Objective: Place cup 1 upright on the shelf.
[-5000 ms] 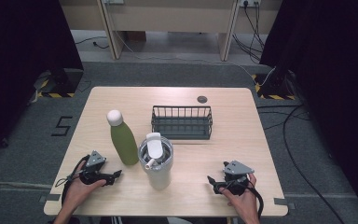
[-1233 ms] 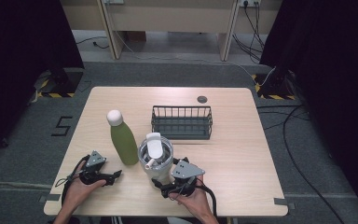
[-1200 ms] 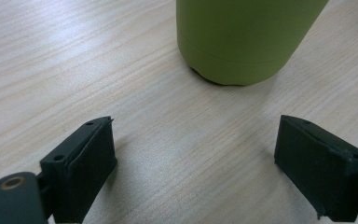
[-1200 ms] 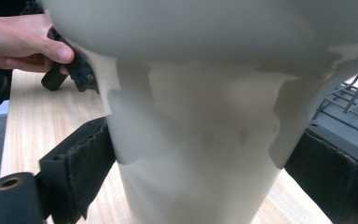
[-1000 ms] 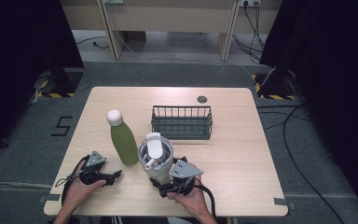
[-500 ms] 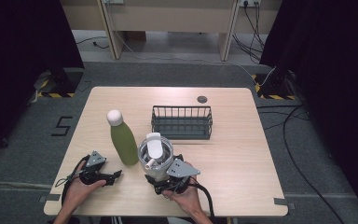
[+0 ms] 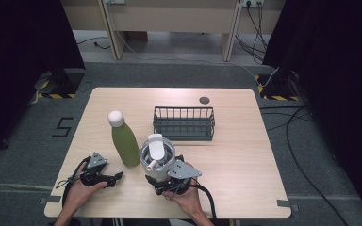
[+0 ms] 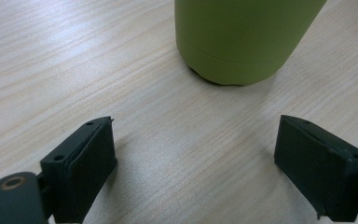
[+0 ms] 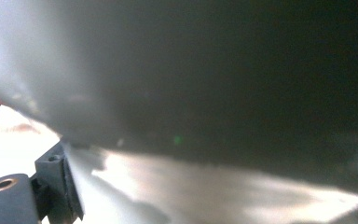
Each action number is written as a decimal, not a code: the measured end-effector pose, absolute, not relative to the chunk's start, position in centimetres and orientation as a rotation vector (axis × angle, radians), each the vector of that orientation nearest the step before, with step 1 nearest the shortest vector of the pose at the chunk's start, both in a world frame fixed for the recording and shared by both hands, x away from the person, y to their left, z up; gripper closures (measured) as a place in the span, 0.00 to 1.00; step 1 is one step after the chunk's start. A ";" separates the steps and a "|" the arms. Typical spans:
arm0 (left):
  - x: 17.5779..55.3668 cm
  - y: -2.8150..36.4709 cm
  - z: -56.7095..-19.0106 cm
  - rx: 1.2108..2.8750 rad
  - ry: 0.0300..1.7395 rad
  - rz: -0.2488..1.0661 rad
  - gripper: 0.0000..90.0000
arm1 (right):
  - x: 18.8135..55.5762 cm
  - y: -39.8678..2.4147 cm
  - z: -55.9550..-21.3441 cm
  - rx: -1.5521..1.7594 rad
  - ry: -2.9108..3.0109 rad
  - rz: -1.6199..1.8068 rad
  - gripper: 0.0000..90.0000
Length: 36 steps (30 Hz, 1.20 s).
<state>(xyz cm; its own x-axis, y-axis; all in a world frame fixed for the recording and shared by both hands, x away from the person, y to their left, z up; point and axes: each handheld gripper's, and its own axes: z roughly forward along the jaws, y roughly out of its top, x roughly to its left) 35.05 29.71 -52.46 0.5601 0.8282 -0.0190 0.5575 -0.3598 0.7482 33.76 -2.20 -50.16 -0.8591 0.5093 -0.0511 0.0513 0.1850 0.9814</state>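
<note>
on the wooden table [image 7: 245, 155], 2 bottles

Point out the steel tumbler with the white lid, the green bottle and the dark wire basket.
Steel tumbler with white lid [image 7: 156, 151]: high view, on the lid.
Green bottle [image 7: 125, 143]: high view, on its body.
Dark wire basket [image 7: 184, 128]: high view, on its front wall.

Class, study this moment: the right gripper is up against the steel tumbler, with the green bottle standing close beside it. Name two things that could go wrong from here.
1. The right gripper meets the steel tumbler low on its wall; a push there could tip it rather than slide it.
2. The green bottle stands tall and narrow just left of the tumbler, so a sideways shove might knock it over, perhaps toward the open left gripper resting on the table.
</note>
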 end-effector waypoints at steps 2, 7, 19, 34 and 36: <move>35.0 29.7 -52.5 2.065 1.108 0.475 0.13 | 33.8 -2.2 -50.2 0.528 2.098 1.723 0.10; 35.0 29.7 -52.5 2.065 1.108 0.475 0.13 | 33.7 -2.2 -50.1 0.538 2.092 1.723 0.11; 35.1 29.7 -52.5 2.065 1.107 0.473 0.13 | 33.8 -2.6 -49.8 0.596 2.093 1.717 0.11; 35.1 29.7 -52.5 2.064 1.107 0.466 0.13 | 34.2 -4.0 -48.9 0.603 2.037 1.683 0.11; 35.1 29.7 -52.5 2.063 1.107 0.466 0.13 | 34.3 -4.2 -48.6 0.616 2.035 1.678 0.11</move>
